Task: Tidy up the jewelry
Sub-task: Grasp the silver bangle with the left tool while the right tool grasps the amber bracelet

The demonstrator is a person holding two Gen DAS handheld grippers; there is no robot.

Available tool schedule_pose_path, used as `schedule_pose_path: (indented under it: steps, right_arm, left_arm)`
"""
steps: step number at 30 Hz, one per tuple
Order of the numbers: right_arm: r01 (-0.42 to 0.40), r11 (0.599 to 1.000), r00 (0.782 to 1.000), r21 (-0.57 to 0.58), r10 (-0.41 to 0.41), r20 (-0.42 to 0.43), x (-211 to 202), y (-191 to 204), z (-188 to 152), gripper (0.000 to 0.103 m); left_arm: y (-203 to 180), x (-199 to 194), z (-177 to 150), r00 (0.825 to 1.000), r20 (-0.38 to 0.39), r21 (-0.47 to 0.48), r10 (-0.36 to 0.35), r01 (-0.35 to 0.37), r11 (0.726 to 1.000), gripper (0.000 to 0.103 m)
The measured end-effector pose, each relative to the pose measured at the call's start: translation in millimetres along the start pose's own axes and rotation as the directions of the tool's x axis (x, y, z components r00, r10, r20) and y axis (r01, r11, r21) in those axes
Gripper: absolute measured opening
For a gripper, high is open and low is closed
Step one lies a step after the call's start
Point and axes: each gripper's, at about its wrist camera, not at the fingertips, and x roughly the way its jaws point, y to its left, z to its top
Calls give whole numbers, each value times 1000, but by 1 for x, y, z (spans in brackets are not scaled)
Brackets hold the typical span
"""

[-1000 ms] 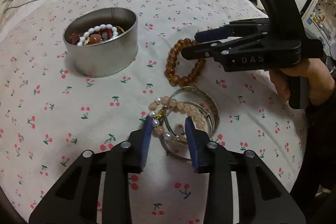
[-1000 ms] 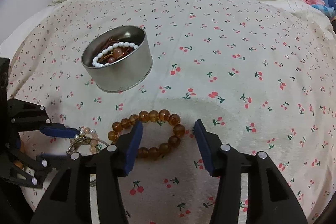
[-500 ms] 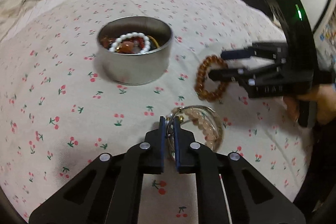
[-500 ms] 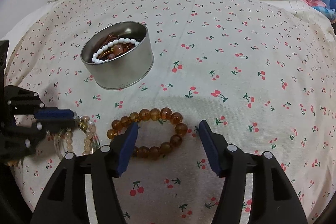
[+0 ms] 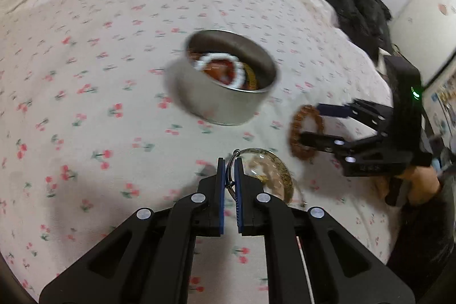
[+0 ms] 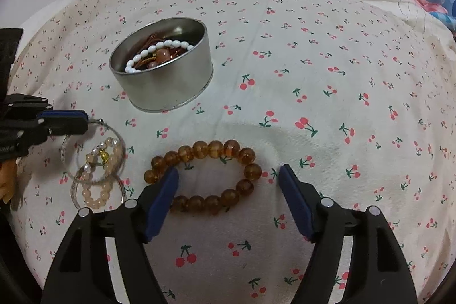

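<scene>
Left gripper (image 5: 230, 161): clenched on bangle (image 6: 94, 144) rim, near tin (image 6: 168, 84)
Right gripper (image 6: 228, 178): released; amber bracelet (image 6: 205, 175) between jaws, below tin

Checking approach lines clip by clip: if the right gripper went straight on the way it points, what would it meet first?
Most likely the amber beaded bracelet: it lies on the cherry-print bedsheet between the open right gripper fingers, the left finger over its beads. The round metal tin sits farther on, leftward; depth is uncertain.
</scene>
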Motion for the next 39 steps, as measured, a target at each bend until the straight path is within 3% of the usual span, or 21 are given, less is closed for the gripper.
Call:
schedule_pose_path:
  steps: [3, 4, 5, 8, 9, 10, 12, 14, 15, 16, 17, 22, 27, 31, 34, 35, 37, 39]
  right_arm:
    - [8, 1000, 1000, 18, -9, 15, -2, -4, 1, 32]
    - [7, 1000, 1000, 27, -8, 19, -3, -6, 2, 17]
    - [0, 999, 1000, 35, 0, 22, -4, -8, 2, 15]
    - [-7, 999, 1000, 42, 6, 13, -4, -10, 3, 16]
    - [-6, 999, 1000, 41, 6, 10, -2, -9, 3, 23]
    - [-4, 999, 1000, 38, 3, 9, -1, -8, 3, 30]
    - [7, 1000, 1000, 19, -7, 7, 0, -5, 3, 32]
    - [14, 1000, 1000, 14, -14, 6, 1, -4, 3, 32]
    - [14, 1000, 1000, 14, -14, 6, 1, -4, 2, 31]
    - [14, 1000, 1000, 16, -14, 12, 0, -4, 3, 19]
    - [13, 1000, 1000, 21, -13, 18, 0, -4, 3, 12]
    - [-17, 999, 998, 46, 14, 67, -10, -4, 8, 12]
    - [-139, 986, 983, 93, 126, 133, -24, -10, 12, 12]
    - [-192, 976, 975, 105, 178, 137, -25, -7, 14, 12]
    - [-120, 988, 990, 95, 112, 89, -17, -7, 14, 13]
    - [-103, 991, 993, 85, 97, 69, -15, -6, 13, 16]
    - [-69, 995, 996, 75, 64, 68, -14, -5, 10, 50]
    - [-22, 999, 998, 36, 20, 64, -13, 0, 9, 53]
  left_arm:
    - [6, 9, -4, 997, -39, -10, 61, -62, 998, 6]
    - [8, 12, -4, 997, -51, -23, 62, -63, 998, 6]
    - [7, 12, -4, 996, -56, -19, 64, -65, 998, 6]
    - [7, 14, -4, 997, -76, -9, 27, -28, 1000, 21]
    - [6, 16, -5, 997, -81, -8, 8, -9, 1000, 31]
    - [3, 18, -7, 997, -80, -1, 6, -6, 1000, 34]
    - [-4, 18, -9, 996, -77, 40, 34, -31, 999, 36]
    - [-10, 19, -9, 996, -73, 65, 56, -51, 997, 36]
    - [-11, 19, -8, 996, -73, 63, 60, -55, 996, 26]
    - [-13, 19, -8, 994, -75, 78, 73, -67, 995, 9]
    - [-14, 18, -7, 995, -72, 92, 75, -68, 993, 4]
    - [-10, -4, -3, 1000, -23, 61, 14, -13, 998, 5]
    - [5, -24, 5, 999, 38, -4, -34, 34, 999, 5]
    - [22, -20, 5, 999, 28, -48, 17, -16, 999, 5]
    - [29, -3, 0, 996, -36, -53, 76, -78, 996, 5]
    - [28, 2, -1, 994, -56, -39, 92, -94, 995, 5]
    - [26, 3, -1, 992, -60, -27, 110, -112, 993, 6]
    - [24, 2, -1, 991, -56, -10, 118, -118, 993, 8]
